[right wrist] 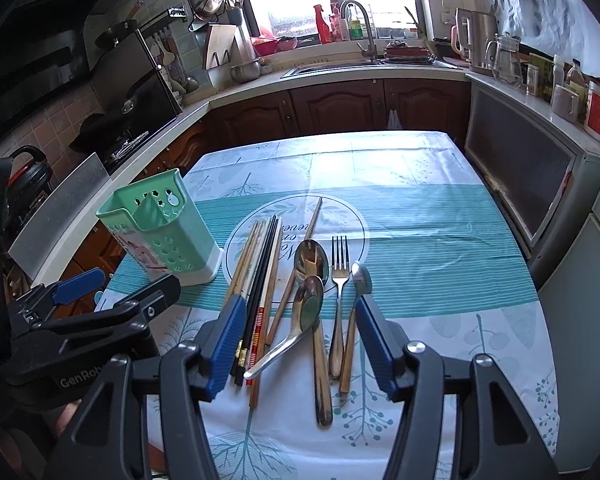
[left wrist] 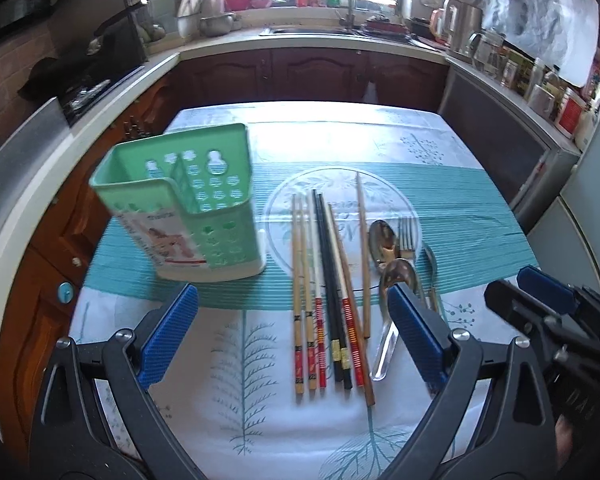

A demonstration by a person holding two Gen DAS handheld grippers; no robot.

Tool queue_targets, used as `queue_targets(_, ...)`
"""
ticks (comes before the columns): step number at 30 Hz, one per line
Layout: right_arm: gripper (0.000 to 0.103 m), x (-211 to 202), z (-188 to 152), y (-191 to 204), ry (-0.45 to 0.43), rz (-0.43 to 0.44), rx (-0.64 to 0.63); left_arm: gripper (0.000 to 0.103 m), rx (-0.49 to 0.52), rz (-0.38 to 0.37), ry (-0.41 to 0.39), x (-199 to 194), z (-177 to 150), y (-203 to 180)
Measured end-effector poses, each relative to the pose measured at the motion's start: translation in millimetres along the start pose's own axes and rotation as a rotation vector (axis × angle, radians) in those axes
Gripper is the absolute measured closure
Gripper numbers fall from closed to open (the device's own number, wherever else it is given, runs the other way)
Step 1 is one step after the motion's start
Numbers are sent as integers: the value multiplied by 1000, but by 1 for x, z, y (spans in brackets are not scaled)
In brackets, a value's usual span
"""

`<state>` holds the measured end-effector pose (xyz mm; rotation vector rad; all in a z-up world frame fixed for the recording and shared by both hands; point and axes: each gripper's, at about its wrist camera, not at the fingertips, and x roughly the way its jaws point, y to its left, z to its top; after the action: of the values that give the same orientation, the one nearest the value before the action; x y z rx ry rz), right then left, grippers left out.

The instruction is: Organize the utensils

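A green perforated utensil holder (left wrist: 180,208) stands upright at the table's left. To its right lie several chopsticks (left wrist: 328,300) side by side, then spoons (left wrist: 384,240) and a fork (left wrist: 407,236). My left gripper (left wrist: 292,296) hovers open over the near ends of the chopsticks, holding nothing. In the right wrist view my right gripper (right wrist: 300,308) is open above the cutlery: a large spoon (right wrist: 311,260), a soup spoon (right wrist: 306,308), the fork (right wrist: 340,264) and a small spoon (right wrist: 360,280) lie between its blue fingers (right wrist: 230,344), untouched. The holder (right wrist: 160,236) stands beyond the left gripper (right wrist: 124,280).
The table (right wrist: 440,240) wears a white and teal leaf-print cloth. Dark wood cabinets and a counter with a sink (right wrist: 340,65) wrap around behind. A stove (right wrist: 128,144) sits to the left, jars and a kettle (right wrist: 476,40) to the right.
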<state>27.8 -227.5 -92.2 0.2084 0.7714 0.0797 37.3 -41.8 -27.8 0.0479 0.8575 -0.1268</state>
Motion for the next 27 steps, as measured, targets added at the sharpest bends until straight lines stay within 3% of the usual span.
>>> queue_targets(7, 58, 8, 15, -37, 60, 36, 50, 8, 39, -55, 20, 24, 15, -5)
queue_targets(10, 62, 15, 20, -55, 84, -3, 56, 9, 69, -85, 51, 41, 21, -11)
queue_targets(15, 71, 35, 26, -82, 150, 1, 94, 25, 144, -106, 81, 73, 22, -27)
queue_targets(27, 72, 70, 27, -87, 226, -15, 55, 35, 234, -212, 208, 133, 7, -69)
